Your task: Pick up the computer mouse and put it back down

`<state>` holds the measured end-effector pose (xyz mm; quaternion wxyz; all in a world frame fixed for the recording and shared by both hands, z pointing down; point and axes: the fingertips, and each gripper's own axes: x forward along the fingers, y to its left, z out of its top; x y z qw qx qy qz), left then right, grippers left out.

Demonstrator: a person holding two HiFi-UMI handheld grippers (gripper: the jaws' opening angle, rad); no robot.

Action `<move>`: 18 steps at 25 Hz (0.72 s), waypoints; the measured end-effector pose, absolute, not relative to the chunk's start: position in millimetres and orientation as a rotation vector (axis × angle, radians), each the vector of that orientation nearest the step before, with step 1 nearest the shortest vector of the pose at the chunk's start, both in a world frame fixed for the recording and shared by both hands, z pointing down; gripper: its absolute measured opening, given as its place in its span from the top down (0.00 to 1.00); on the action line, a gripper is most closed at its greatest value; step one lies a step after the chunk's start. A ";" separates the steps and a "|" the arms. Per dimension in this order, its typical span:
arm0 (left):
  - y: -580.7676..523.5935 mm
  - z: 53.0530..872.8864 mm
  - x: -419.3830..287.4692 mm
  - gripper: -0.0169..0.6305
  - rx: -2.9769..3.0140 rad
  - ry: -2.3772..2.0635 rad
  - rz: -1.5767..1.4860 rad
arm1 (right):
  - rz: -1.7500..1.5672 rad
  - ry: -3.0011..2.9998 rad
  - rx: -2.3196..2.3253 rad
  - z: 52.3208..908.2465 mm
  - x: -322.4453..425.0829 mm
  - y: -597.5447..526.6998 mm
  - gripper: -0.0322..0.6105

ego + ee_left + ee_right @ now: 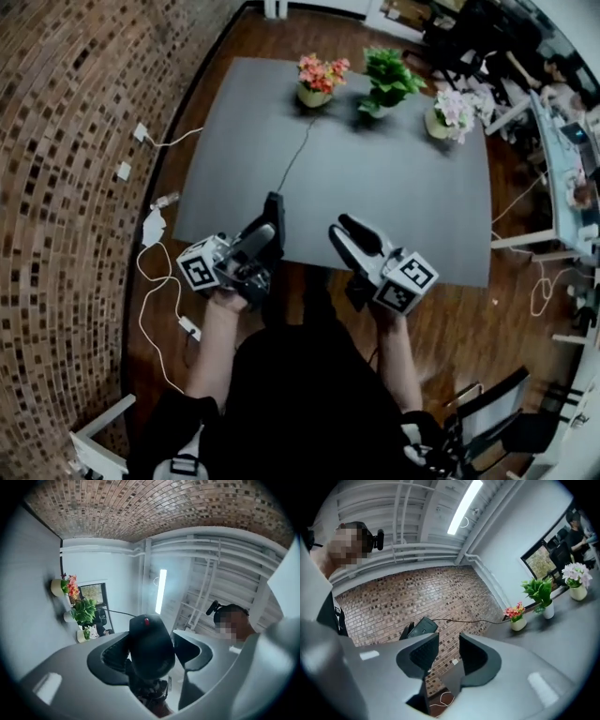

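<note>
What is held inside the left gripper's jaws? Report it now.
A black corded computer mouse with a red scroll wheel, clamped in the left gripper. Its body hides whatever lies behind it between the jaws.

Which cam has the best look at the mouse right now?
Left gripper view: the computer mouse fills the centre, red wheel visible, clamped between the fingers. Head view shows only a dark sliver; right gripper view, a small distant shape.

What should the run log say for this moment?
left gripper: shut on mouse, above table | right gripper: open, empty | put-down: pending
</note>
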<state>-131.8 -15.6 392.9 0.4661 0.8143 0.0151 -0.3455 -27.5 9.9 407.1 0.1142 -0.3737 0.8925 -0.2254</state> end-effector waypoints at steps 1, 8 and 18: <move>-4.5 394.9 -140.7 0.53 1.987 0.053 -0.853 | -0.653 2.628 -1.129 404.5 -41.9 24.8 0.78; 44.3 411.4 -158.7 0.53 1.954 0.024 -0.831 | -0.669 2.647 -1.229 394.3 -77.9 118.6 0.78; 19.4 417.0 -117.6 0.53 1.821 0.033 -0.872 | -0.789 2.475 -1.318 409.4 -21.4 150.9 0.78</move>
